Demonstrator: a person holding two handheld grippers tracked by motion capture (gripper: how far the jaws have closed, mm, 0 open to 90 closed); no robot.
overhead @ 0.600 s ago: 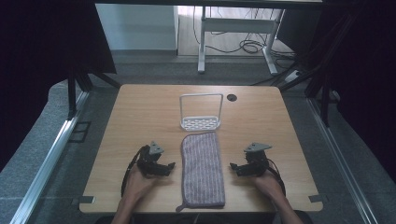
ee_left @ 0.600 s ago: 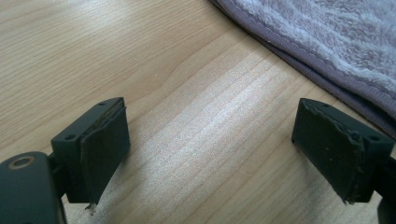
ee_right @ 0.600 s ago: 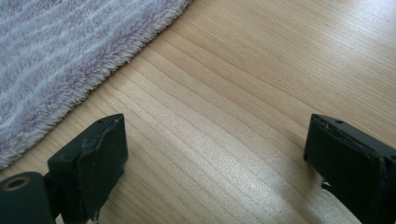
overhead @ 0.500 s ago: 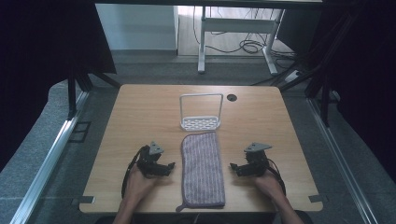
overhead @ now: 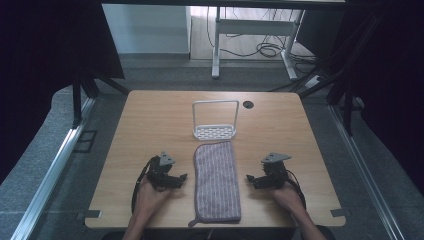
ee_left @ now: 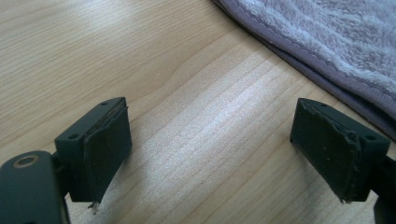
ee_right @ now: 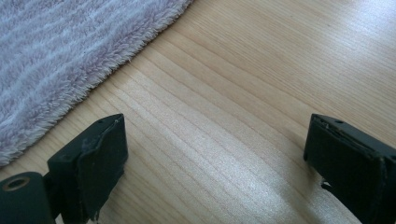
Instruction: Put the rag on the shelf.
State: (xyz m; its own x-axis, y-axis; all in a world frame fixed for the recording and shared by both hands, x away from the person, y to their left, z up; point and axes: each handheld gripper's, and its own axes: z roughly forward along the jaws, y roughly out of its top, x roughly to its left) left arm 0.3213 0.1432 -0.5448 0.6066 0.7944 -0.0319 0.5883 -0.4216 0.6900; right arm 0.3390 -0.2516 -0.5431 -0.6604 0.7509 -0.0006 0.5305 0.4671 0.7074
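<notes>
1. High view: a wooden table (overhead: 150, 130) carries a white wire rack (overhead: 215, 120) standing upright beyond the far end of a towel (overhead: 216, 180), almost touching it. The rack's perforated tray holds nothing. The towel is mauve with fine stripes, lies flat as a long rectangle, and has a small loop at its near left corner. The left gripper (overhead: 179, 178) rests on the table just left of the towel, held by a hand (overhead: 150, 197). The right gripper (overhead: 251, 179) sits just right of the towel, held by the other hand (overhead: 286, 196). Both point toward the towel. Past the rack, a small dark hole (overhead: 248, 104) shows in the table top.

2. Left gripper view: the left gripper (ee_left: 210, 149) has its jaws spread wide with bare wood between them. The towel's hemmed edge (ee_left: 327, 51) lies ahead to the right, not touching the jaws.

3. Right gripper view: the right gripper (ee_right: 215, 158) is likewise spread wide over bare wood. The towel's fluffy edge (ee_right: 70, 51) lies ahead to the left, apart from the jaws.
</notes>
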